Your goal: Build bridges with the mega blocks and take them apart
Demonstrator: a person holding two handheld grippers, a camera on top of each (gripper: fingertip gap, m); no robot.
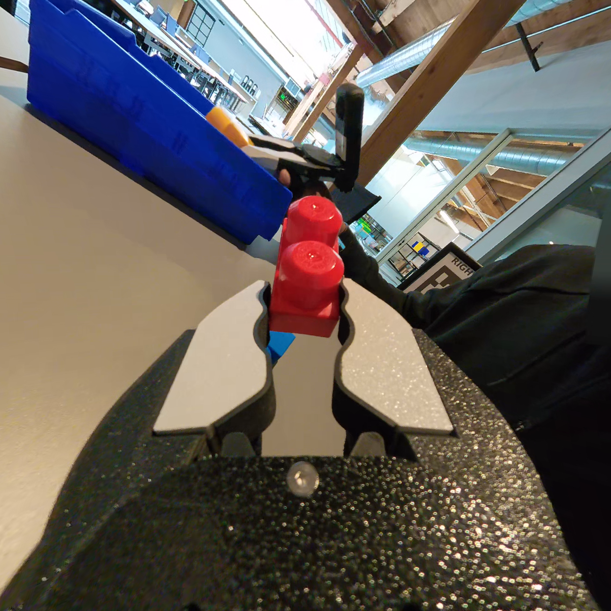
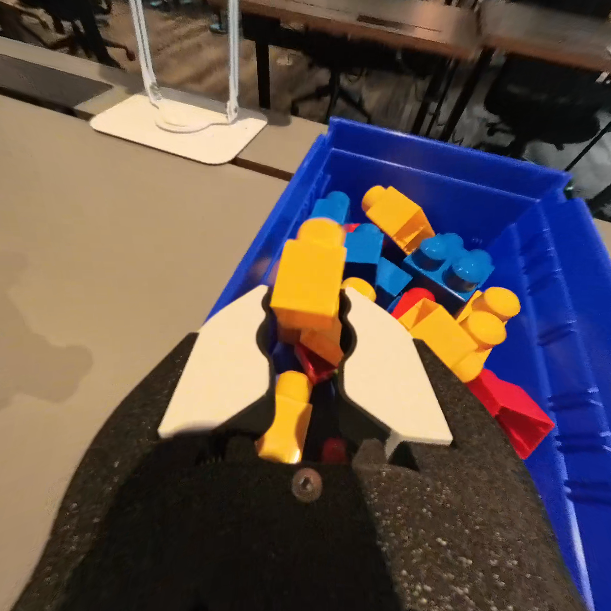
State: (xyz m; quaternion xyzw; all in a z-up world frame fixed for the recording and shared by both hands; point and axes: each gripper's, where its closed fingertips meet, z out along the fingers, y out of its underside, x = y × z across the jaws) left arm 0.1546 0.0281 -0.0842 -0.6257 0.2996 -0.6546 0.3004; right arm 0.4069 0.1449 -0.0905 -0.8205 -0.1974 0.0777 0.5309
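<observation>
Gathering blocks: left gripper (image 1: 305, 291) clamped on red block (image 1: 307, 281) (blue one (image 1: 279, 345) beneath), right gripper (image 2: 305, 297) clamped on yellow block (image 2: 309, 284) over bin (image 2: 545, 297); next, carrying left to table (image 2: 115, 248).

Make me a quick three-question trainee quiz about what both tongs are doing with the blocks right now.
1. True or false: the left tongs are shut on a red block with two studs.
2. What colour is the block gripped by the right tongs? A) blue B) yellow C) red
3. Fill in: the right tongs hold their block over the blue ____ of loose blocks.

Key: 1 true; 2 B; 3 bin.
</observation>
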